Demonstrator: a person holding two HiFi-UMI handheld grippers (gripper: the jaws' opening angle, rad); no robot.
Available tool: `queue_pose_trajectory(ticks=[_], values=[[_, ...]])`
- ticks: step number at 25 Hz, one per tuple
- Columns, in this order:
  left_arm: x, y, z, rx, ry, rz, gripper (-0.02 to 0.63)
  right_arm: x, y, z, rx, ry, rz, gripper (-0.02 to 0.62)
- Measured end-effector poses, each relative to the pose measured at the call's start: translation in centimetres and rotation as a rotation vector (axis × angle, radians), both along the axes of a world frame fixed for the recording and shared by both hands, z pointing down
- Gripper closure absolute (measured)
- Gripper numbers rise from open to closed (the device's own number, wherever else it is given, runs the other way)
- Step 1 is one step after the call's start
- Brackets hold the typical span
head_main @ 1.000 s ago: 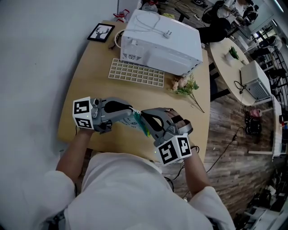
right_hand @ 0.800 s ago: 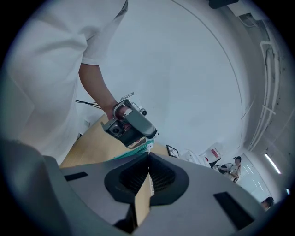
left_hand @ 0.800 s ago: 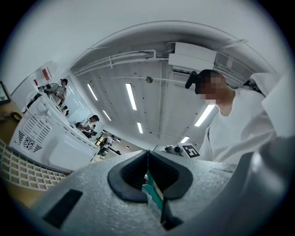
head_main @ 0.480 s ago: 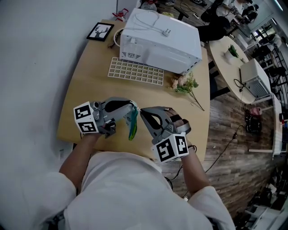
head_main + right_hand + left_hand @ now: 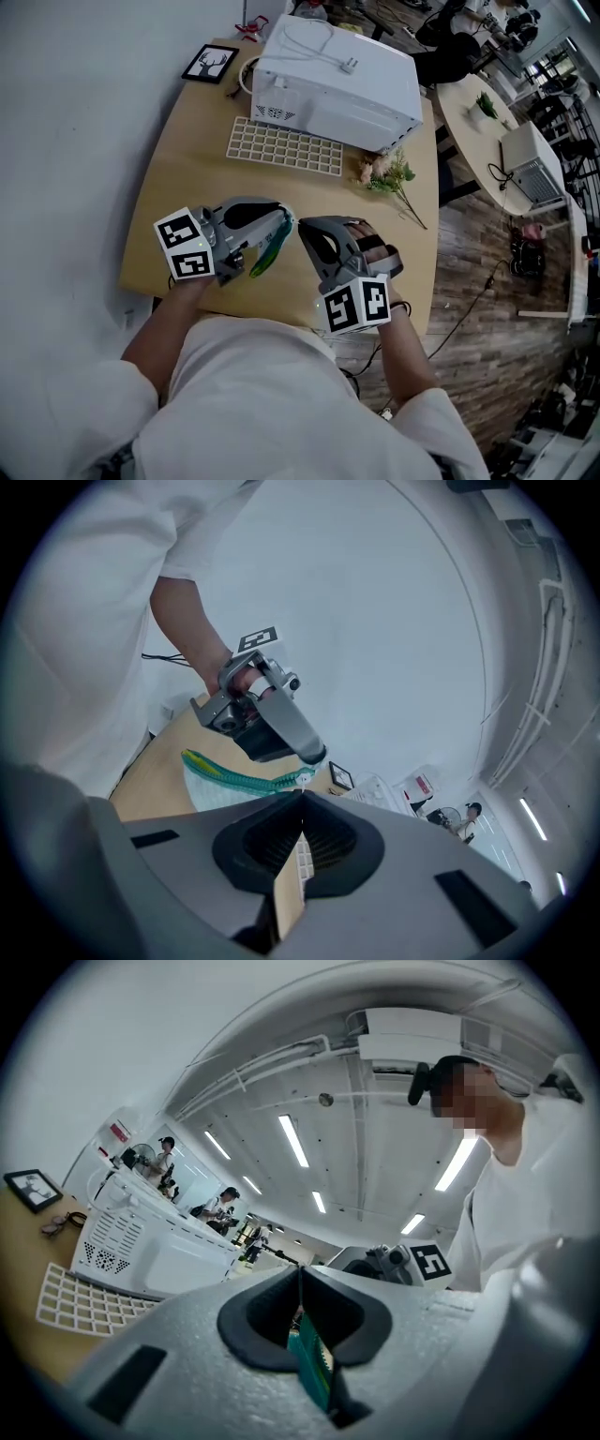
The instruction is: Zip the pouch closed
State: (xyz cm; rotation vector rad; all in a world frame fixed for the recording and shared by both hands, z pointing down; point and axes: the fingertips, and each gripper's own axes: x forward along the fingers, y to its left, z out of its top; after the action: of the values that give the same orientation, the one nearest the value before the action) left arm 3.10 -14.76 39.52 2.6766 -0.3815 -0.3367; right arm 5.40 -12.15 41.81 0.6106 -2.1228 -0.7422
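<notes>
Head view shows only a green sliver of the white mesh pouch with a teal zipper (image 5: pixel 265 253), hanging over the tan wooden table (image 5: pixel 187 150). The left gripper (image 5: pixel 300 1274) is clamped on its zipper edge. The right gripper (image 5: pixel 302 799) has its jaws together, with the small white pull tab (image 5: pixel 302 778) at their tips; whether it is pinched is unclear.

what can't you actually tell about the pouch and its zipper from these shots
1. How far the zipper is closed: in the head view the pouch hangs small and edge-on under the left gripper.
2. Whether the shut right gripper pinches the pull: in the right gripper view it is too small.
3. Pouch body: the left gripper view shows only a teal strip; the gripper's body hides the rest.
</notes>
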Motion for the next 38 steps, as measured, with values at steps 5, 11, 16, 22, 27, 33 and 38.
queue_pose_trajectory(ticks=[5,11,16,22,27,33,38], values=[[-0.2,0.8,-0.3,0.023,0.002,0.094,0.579,-0.2,0.2,-0.4,0.004,-0.005,-0.023,0.594],[0.5,2.1,0.4,0.087,-0.079,0.199,0.523,-0.4,0.8,-0.6,0.003,0.012,-0.048,0.594],[0.4,2.1,-0.2,0.134,-0.07,0.181,0.573,-0.2,0.8,-0.4,-0.011,0.015,-0.037,0.594],[-0.2,0.9,-1.7,0.056,0.061,0.068,0.583,-0.5,0.5,-1.6,0.07,-0.008,-0.009,0.594],[-1.3,-0.6,-3.2,0.018,0.133,0.006,0.583,-0.2,1.1,-0.2,0.058,0.017,-0.01,0.594],[-1.0,-0.7,-3.2,0.036,0.113,0.005,0.583,0.5,1.0,-0.2,0.042,-0.007,0.019,0.594],[-0.8,-0.6,-3.0,0.039,0.111,-0.001,0.583,1.0,1.1,-0.1,0.037,-0.025,0.037,0.594]])
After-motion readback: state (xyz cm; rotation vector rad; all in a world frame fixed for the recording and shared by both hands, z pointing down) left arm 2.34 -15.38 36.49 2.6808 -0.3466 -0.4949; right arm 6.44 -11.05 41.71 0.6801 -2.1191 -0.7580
